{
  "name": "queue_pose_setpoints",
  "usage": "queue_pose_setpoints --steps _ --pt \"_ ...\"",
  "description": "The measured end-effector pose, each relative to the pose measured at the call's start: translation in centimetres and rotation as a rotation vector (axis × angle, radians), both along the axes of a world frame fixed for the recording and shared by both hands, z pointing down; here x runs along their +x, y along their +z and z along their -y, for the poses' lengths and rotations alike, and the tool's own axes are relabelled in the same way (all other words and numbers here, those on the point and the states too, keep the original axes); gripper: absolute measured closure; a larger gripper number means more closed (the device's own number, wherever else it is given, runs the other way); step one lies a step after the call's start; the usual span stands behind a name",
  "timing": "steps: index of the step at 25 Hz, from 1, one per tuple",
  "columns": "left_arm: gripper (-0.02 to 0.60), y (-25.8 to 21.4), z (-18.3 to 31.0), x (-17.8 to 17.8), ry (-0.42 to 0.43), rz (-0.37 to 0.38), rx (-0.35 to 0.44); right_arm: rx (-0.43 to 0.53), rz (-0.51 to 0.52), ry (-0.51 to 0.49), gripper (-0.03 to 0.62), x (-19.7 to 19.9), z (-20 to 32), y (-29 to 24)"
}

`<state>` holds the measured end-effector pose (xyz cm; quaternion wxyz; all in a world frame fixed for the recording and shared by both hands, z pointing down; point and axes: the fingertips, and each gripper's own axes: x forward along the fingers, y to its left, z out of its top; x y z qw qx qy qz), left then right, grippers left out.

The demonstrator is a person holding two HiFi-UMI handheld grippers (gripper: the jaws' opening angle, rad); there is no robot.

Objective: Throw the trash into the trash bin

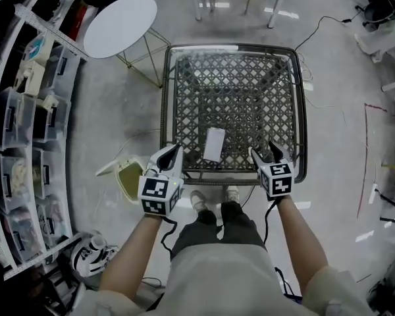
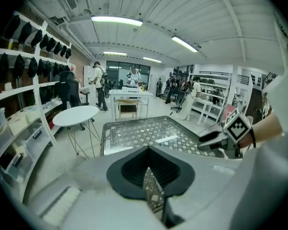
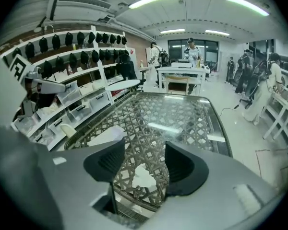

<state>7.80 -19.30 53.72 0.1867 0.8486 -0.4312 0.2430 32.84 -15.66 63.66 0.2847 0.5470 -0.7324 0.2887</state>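
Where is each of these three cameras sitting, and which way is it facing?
Head view: on the person's head, facing steeply down at the table and paper; forearms, legs, left gripper and right gripper show.
Left gripper view: on that gripper, facing across the table; its shut jaws show.
Right gripper view: likewise, facing along the table toward shelves; open jaws show.
Shared: each gripper view catches the table and the other gripper.

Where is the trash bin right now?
Head view: the trash bin stands open on the floor left of the table, beside the left gripper.
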Motion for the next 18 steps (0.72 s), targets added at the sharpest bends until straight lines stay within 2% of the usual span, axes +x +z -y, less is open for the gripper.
queue_pose_setpoints --steps 3,8,13,18 --pt "0.578 1.9 -0.6 -0.1 -0.009 0.014 -0.027 -0.072 0.001 0.005 0.324 -0.3 -1.0 3.2" --pt "0.578 5.3 -2.3 -0.2 -0.004 0.032 -0.127 -0.181 -0.012 -0.007 0.327 -0.5 -2.6 7.8" --pt "0.578 7.1 -3.4 -0.2 0.001 0.03 -0.173 -0.249 -0.021 -0.01 0.389 -0.1 -3.3 10.5" --pt "0.578 7.3 -3.8 -1.1 -0.016 0.031 -0.178 -0.243 -0.027 -0.002 0.464 -0.2 -3.4 10.2"
